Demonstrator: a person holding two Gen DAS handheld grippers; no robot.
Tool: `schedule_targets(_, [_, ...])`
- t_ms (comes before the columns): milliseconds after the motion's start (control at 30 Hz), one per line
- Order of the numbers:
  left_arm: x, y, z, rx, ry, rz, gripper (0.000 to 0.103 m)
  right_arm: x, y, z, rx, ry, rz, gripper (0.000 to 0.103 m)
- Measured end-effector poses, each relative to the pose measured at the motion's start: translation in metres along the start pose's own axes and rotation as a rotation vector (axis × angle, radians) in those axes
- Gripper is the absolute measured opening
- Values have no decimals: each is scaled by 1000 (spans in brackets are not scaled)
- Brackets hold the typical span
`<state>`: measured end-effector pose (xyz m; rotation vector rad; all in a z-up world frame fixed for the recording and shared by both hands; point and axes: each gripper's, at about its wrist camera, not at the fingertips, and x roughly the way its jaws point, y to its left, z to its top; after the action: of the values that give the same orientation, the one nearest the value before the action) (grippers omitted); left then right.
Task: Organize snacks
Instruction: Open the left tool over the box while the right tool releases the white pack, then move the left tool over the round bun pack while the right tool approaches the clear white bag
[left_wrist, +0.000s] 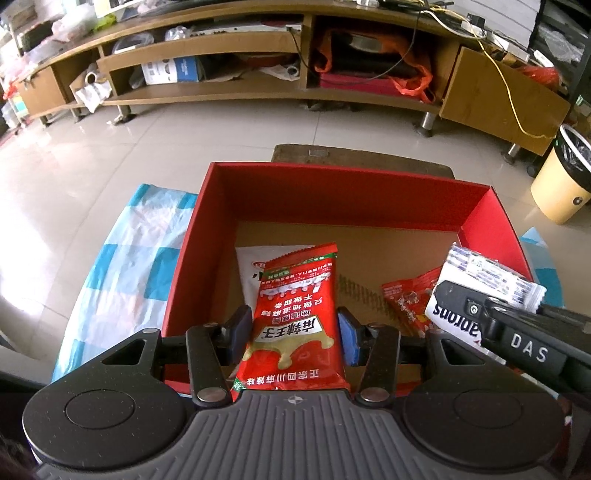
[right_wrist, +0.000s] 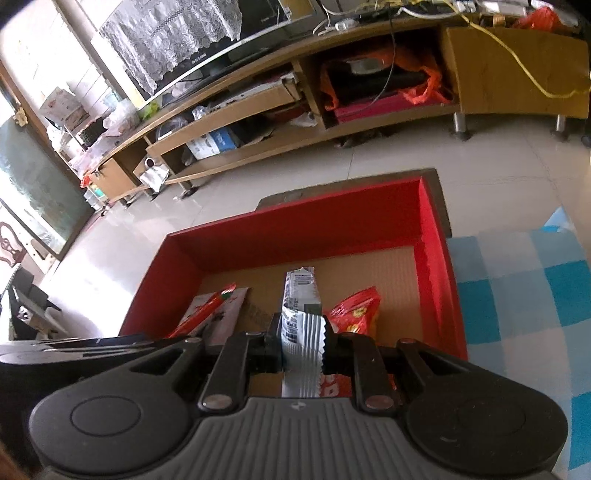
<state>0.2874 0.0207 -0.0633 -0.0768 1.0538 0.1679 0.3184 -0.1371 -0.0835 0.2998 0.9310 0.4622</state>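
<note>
A red box (left_wrist: 207, 236) (right_wrist: 295, 225) with a brown cardboard floor stands on a blue-and-white checked cloth. My left gripper (left_wrist: 293, 332) is shut on a red snack packet (left_wrist: 295, 314), which hangs over the box's near side. A white packet (left_wrist: 255, 269) lies on the box floor under it. My right gripper (right_wrist: 303, 345) is shut on a white wrapped snack bar (right_wrist: 301, 295) (left_wrist: 484, 280), held above the box on the right. A small red crinkled packet (left_wrist: 410, 295) (right_wrist: 356, 310) rests on the box floor beside the bar.
The checked cloth (left_wrist: 129, 266) (right_wrist: 524, 295) spreads on both sides of the box. Beyond lies a pale tiled floor (left_wrist: 184, 133), then a long wooden TV cabinet (left_wrist: 258, 92) with cluttered shelves. A yellow bin (left_wrist: 561, 184) stands at the far right.
</note>
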Motion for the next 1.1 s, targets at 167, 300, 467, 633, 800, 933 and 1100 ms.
schedule_targets(167, [-1, -1, 0, 6, -5, 2, 61, 0, 2, 1, -33, -9, -10, 18])
schedule_targets(300, [-7, 0, 1, 3, -27, -2, 64, -3, 3, 1, -36, -25, -27, 18])
schedule_targets(467, [-19, 5, 2, -8, -48, -3, 69, -14, 6, 2, -26, -51, -26, 18])
schedule_targets(633, [-32, 19, -6, -23, -41, -10, 71, -29, 14, -1, -55, -65, -43, 18])
schedule_targets(800, [-48, 42, -24, -37, -24, -4, 76, -46, 26, -13, -87, -54, -29, 18])
schedule_targets(933, [-61, 67, -42, -73, -7, -16, 78, -58, 42, -31, -123, -18, -4, 19])
schedule_targets(1100, [-72, 94, -59, -95, 2, -15, 82, -61, 60, -61, -146, 58, 28, 21])
